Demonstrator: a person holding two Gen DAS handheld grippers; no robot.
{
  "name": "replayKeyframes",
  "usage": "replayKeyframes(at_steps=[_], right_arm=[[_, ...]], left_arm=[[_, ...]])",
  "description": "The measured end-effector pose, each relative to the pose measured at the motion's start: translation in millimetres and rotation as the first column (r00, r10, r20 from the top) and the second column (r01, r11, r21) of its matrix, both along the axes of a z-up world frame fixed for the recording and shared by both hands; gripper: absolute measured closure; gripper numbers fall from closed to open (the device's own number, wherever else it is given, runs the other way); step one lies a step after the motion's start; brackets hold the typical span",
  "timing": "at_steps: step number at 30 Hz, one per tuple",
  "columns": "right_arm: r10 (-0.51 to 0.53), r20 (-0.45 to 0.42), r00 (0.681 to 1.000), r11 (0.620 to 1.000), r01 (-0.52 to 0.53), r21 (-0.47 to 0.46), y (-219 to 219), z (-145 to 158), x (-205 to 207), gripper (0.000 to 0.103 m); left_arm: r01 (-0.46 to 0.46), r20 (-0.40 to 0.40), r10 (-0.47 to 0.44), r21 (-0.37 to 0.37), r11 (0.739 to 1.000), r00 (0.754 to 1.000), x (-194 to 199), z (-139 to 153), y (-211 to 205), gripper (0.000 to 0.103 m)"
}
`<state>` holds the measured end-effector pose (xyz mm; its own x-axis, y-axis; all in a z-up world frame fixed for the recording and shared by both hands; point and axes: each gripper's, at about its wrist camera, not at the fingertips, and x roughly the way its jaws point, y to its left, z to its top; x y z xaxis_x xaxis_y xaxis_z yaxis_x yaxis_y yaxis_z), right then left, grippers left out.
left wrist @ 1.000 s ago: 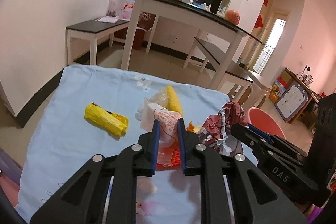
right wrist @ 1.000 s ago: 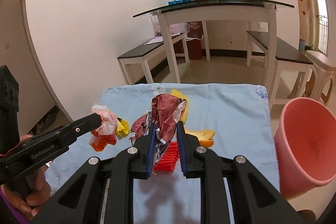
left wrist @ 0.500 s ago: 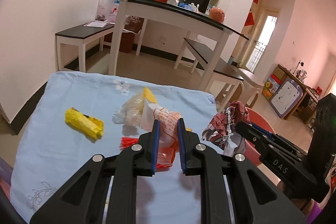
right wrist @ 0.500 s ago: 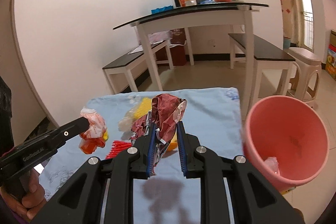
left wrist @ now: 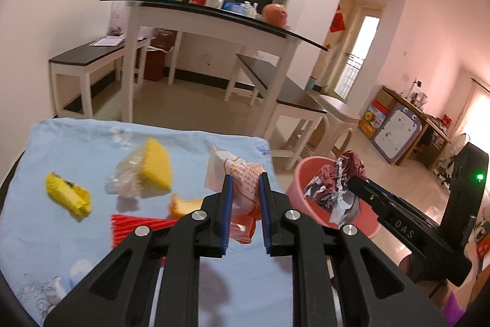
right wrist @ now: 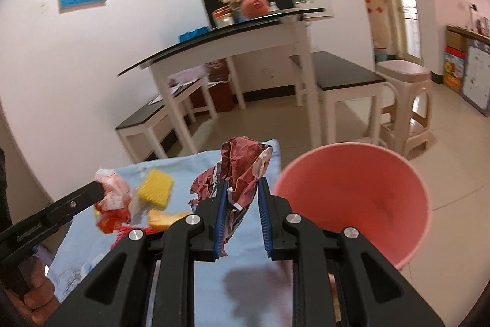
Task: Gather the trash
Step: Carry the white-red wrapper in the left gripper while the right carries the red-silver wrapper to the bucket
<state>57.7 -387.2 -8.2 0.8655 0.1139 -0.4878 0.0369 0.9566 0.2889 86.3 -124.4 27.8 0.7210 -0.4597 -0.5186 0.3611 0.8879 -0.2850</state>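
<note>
Two hand-held grippers, left point(left wrist: 245, 178) clamping orange wrapper point(left wrist: 237, 173), right point(right wrist: 242, 189) clamping maroon wrapper point(right wrist: 245, 161)

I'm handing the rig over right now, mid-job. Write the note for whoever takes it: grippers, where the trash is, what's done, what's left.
Left gripper: shut on an orange-and-white wrapper, held above the blue cloth.
Right gripper: shut on a crumpled red foil wrapper, close beside the pink bin, not yet over its mouth.
On the cloth: yellow wrapper, clear bag with a yellow sponge, orange peel, red net.
Done: two pieces lifted.
Left: drop both into the bin, then collect the four pieces on the cloth.
</note>
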Motion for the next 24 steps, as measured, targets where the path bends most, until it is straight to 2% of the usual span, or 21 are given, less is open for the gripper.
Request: replayKeyframes(at_steps=[6, 12, 19, 24], right_arm=[[-0.117, -0.005, 0.993, 0.993, 0.117, -0.009, -53, -4, -9, 0.084], [-0.207, -0.045, 0.977, 0.978, 0.207, -0.007, -101, -20, -18, 0.084], [-0.230, -0.093, 0.969, 0.973, 0.231, 0.004, -130, -39, -19, 0.083], [-0.237, -0.110, 0.965, 0.971, 0.239, 0.005, -138, -47, -15, 0.083]], left_arm=[[0.074, -0.004, -0.074, 0.002, 0.997, 0.997, 5, 1, -37, 0.087], [0.172, -0.032, -0.171, 0.016, 0.985, 0.985, 9, -5, -88, 0.087], [0.277, -0.085, -0.276, 0.011, 0.961, 0.958, 17, -22, -139, 0.087], [0.317, -0.124, -0.310, 0.041, 0.948, 0.943, 23, -39, -166, 0.087]])
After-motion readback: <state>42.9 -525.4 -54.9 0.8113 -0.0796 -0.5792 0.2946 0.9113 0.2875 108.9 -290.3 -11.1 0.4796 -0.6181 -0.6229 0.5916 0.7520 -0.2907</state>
